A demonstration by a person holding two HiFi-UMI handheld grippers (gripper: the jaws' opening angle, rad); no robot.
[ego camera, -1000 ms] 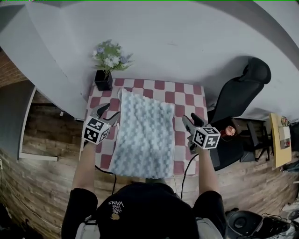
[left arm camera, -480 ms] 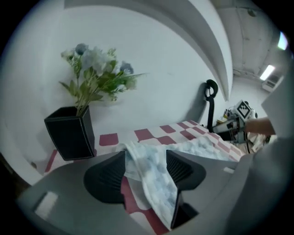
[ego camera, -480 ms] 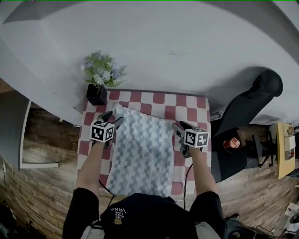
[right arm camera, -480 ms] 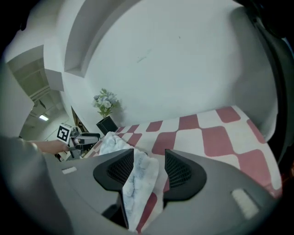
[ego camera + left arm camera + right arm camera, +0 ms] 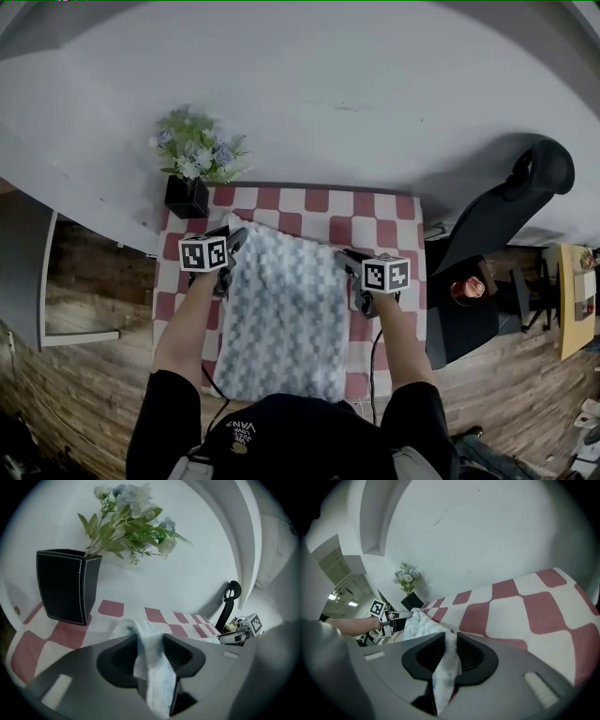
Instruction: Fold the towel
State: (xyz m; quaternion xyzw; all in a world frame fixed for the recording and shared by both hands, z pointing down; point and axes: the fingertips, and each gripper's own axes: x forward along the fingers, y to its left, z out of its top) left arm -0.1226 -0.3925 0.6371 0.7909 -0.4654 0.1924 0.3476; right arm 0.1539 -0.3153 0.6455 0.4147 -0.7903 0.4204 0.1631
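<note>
At the worktop's [image 5: 375,211] far end, your left gripper [image 5: 233,239] and right gripper [image 5: 346,259] have just closed, each pinching a far corner of the towel [image 5: 286,309]

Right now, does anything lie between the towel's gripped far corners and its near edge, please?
Nothing visible does. The left gripper and right gripper have just closed on the far corners, and the towel lies bare to its near edge.
</note>
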